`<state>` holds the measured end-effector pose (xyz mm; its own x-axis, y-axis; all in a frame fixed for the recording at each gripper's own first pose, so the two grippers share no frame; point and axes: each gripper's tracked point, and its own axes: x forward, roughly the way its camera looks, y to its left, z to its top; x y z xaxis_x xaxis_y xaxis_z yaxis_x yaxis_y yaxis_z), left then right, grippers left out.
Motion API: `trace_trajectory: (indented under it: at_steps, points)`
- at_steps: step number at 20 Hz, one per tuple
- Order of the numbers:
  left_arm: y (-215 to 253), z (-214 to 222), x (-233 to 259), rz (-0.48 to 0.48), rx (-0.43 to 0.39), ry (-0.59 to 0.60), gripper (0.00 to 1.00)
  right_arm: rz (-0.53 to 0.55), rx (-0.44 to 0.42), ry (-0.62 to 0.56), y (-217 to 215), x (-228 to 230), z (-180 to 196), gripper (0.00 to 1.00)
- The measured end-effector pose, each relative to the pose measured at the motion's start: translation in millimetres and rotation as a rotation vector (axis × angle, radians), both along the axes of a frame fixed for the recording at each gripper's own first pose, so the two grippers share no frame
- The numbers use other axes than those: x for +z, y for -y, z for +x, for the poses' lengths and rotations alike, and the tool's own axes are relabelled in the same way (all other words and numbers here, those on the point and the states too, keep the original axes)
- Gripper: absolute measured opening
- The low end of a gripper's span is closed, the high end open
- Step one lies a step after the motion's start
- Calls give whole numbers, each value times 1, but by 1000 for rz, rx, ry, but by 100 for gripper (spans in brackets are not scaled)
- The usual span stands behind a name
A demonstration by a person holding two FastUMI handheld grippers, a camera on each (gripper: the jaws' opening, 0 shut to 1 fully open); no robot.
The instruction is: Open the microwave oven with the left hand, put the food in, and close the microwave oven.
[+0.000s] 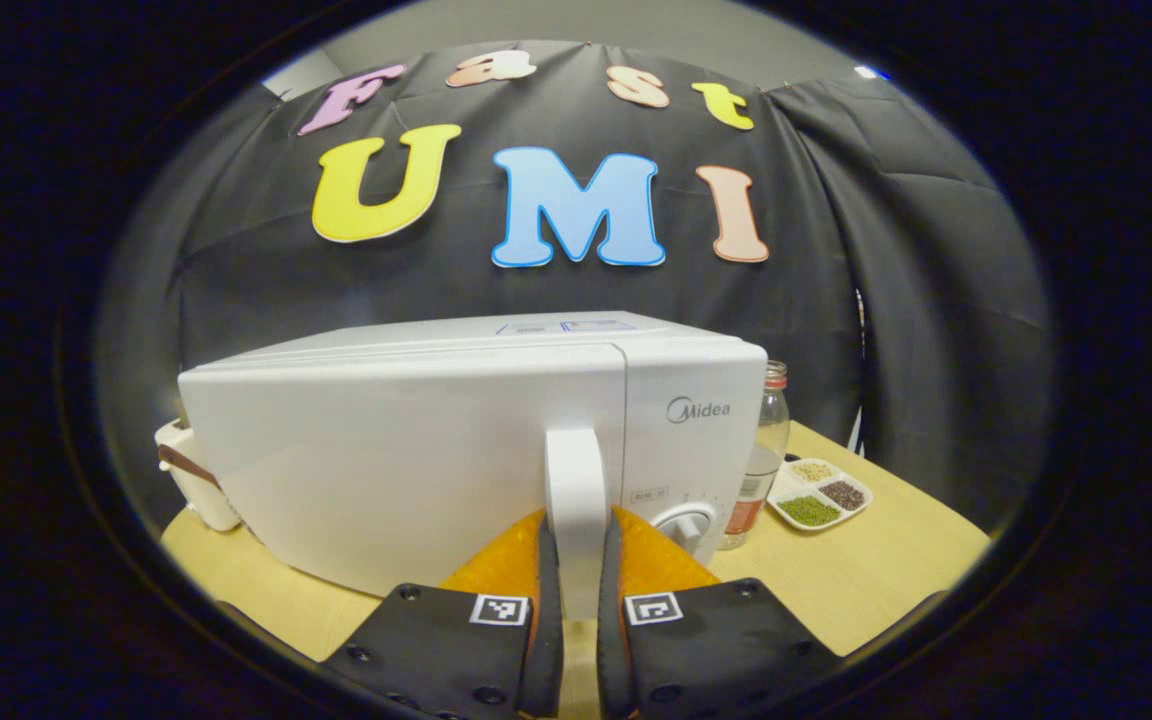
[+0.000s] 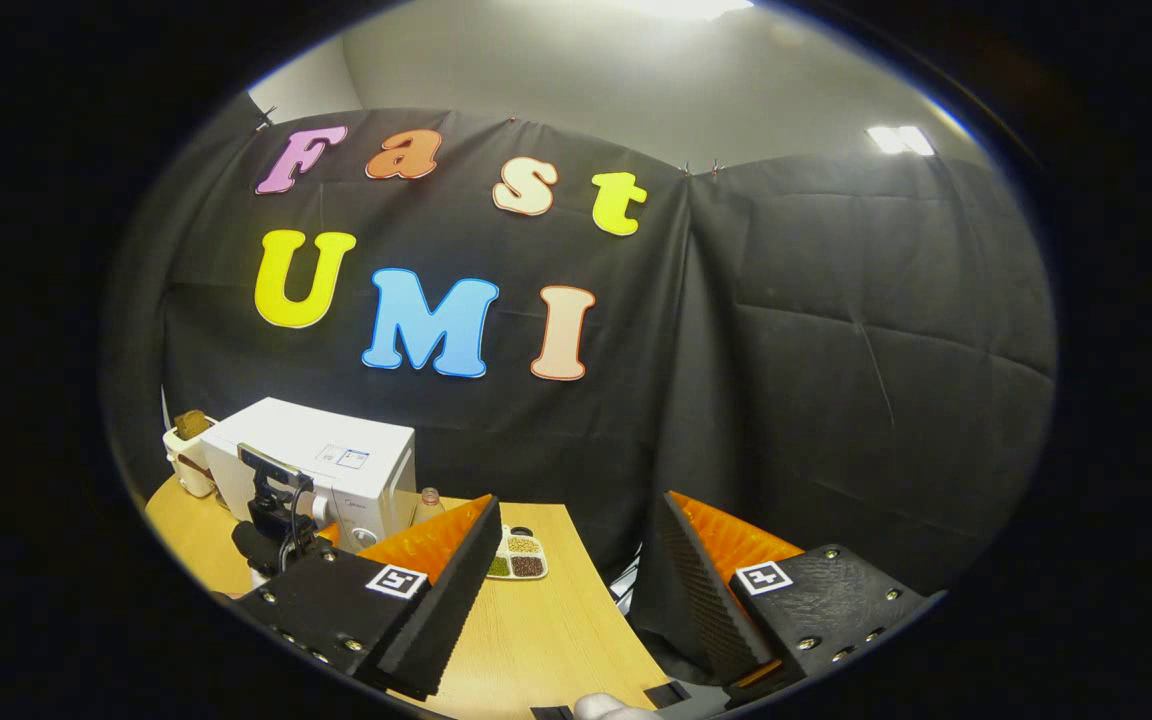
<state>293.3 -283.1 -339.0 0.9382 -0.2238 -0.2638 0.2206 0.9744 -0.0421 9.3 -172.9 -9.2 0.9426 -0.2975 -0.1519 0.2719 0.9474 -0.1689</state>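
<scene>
The white microwave oven [image 1: 406, 440] is being seen from the left gripper view, standing on the light wooden table [image 1: 876, 590] in front of the black cloth wall. Its box-shaped body is plain and glossy, with a wide door on the left and a narrow control strip on the right carrying a round dial [image 1: 686, 525]. The upright white door handle [image 1: 576, 500] is being clamped by the left gripper [image 1: 576, 600], one finger pressed against each side of it. The door is being shown slightly away from the body along its top edge. Just beside the oven's right side, a clear bottle [image 1: 766, 450] and a small divided dish of grains [image 1: 821, 495] are being shown on the table.

In the right gripper view, the right gripper [image 2: 576, 590] is being held wide open, with nothing between its fingers, over the table's near edge. The oven [image 2: 321, 465] is being seen well apart from it, far left.
</scene>
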Motion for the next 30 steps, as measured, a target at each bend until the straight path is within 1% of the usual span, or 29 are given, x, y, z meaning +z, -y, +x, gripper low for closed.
trace_trajectory:
  at_steps: [3, 5, 8, 9, 10, 11, 12, 13, 15, 17, 19, 21, 22, 25, 27, 29, 30]
  points:
    - [-1, -1, 1, 6, 7, -3, 18, 2, 15, -1, -3, 0, 1, 96]
    - [-1, -1, 0, -1, 20, -14, 18, 3, 26, -2, -3, 0, 0, 96]
    - [-2, -4, 1, 0, 19, -27, 18, -4, 35, 4, -2, 3, -3, 96]
    - [-4, -14, -5, 4, 20, -65, 18, -2, 41, 10, -3, 5, -4, 96]
    - [-6, -26, -7, 9, 16, -61, 19, -3, 44, 13, -3, 6, -4, 96]
    - [-10, -37, 3, 36, 6, -12, 19, 0, 49, 17, -2, 7, -4, 96]
    - [-16, -52, 7, 61, 0, 12, 19, 7, 56, 21, -3, 8, -5, 96]
    - [-22, -65, 5, 68, 0, 11, 18, 15, 67, 24, -4, 9, -5, 96]
    - [-29, -76, 1, 39, 8, -15, 18, 27, 81, 35, -9, 12, -6, 96]
    - [-32, -83, 2, 35, 16, -24, 18, 26, 99, 46, -15, 16, -9, 96]
    - [-31, -83, 4, 40, 15, -25, 22, 14, 109, 49, -18, 17, -13, 96]
    - [-43, -81, 6, 77, 54, -14, 34, 8, 121, 54, -20, 17, -18, 96]
    - [-49, -81, 14, 80, 65, 10, 54, 4, 118, 56, -19, 17, -22, 96]
    - [-60, -77, 28, 96, 76, 55, 87, 16, 118, 47, -19, 13, -29, 96]
    - [-61, -79, 25, 90, 75, 41, 98, 23, 116, 42, -19, 10, -33, 96]
    - [-64, -85, 28, 82, 80, 41, 98, 31, 117, 42, -20, 10, -35, 96]
    - [-65, -87, 28, 83, 79, 40, 100, 34, 120, 41, -20, 8, -36, 96]
